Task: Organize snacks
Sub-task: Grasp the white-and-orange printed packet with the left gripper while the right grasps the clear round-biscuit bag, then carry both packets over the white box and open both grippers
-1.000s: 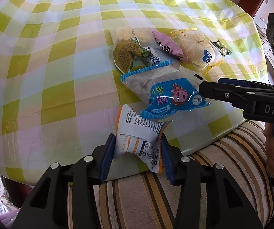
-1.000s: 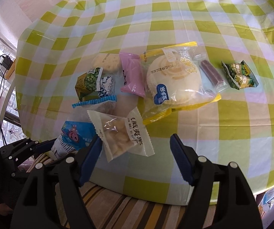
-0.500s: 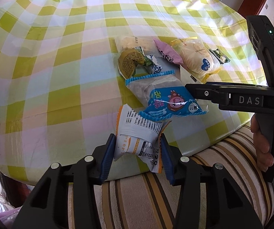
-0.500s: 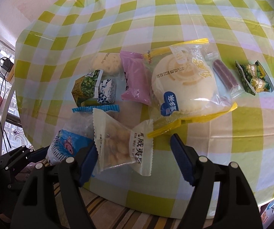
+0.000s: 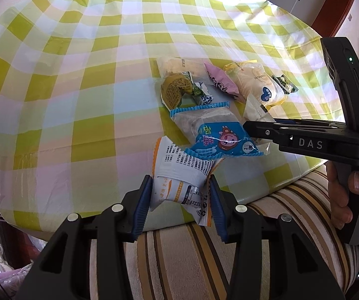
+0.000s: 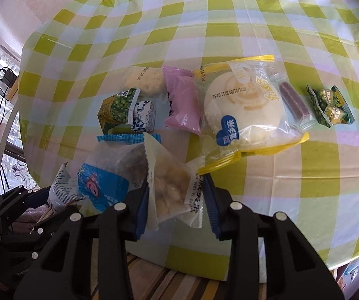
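My left gripper [image 5: 180, 195] is shut on a white and orange snack packet [image 5: 179, 175] at the table's near edge. My right gripper [image 6: 175, 200] is shut on a clear packet of pale biscuits [image 6: 170, 185], which partly overlaps a blue cartoon packet [image 6: 107, 182]. That blue packet [image 5: 216, 135] lies just beyond my left gripper. The right gripper's finger [image 5: 261, 128] shows in the left wrist view beside it. Further back lie a green pea packet [image 6: 118, 108], a pink packet [image 6: 183, 105] and a large bun bag [image 6: 244, 107].
A purple bar [image 6: 294, 100] and a small green packet [image 6: 329, 105] lie at the right. A round pale cake [image 6: 143, 81] lies behind the pea packet. The green-checked tablecloth [image 6: 229, 12] covers the table; a striped cushion [image 5: 179, 262] lies below its near edge.
My right gripper has moved forward and closed on the clear biscuit packet, which now stands between the jaws. My left gripper keeps its hold on the white and orange packet.
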Demonstrator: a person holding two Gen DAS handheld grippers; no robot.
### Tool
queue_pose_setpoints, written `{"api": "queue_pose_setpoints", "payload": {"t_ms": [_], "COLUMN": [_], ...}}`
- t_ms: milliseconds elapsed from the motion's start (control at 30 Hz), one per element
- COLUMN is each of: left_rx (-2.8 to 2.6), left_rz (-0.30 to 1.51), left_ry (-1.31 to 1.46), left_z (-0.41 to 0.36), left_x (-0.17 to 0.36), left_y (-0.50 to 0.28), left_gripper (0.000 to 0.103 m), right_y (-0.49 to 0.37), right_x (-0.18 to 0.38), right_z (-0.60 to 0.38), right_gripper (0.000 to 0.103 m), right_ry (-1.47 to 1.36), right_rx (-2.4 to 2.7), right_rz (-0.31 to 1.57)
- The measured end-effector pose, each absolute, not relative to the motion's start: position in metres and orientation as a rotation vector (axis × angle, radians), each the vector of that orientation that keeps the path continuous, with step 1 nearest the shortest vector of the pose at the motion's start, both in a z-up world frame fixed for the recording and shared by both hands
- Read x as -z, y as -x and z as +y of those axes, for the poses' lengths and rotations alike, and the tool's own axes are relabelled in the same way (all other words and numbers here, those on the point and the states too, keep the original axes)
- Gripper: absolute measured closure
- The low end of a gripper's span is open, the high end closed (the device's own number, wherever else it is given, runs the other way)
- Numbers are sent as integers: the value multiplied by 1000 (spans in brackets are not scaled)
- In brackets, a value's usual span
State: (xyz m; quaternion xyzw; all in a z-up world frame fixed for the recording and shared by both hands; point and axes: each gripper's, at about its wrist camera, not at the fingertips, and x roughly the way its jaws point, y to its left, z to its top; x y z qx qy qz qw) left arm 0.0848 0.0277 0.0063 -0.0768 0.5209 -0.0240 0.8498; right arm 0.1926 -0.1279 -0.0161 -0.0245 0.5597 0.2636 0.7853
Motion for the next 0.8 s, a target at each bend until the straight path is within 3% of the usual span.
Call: {"api": "queue_pose_setpoints", "payload": {"t_ms": [800], "left_rx": [59], "left_rz": [1047], "left_ry": [145], "left_z": [12], "left_x": [-31], "left_y": [-67], "left_gripper": [61], "right_y": [-168], "right_x": [-24], "right_z": [-174], "right_gripper": [64], "right_ry": [-22], "right_rx": [-553], "right_rz": [1142]}}
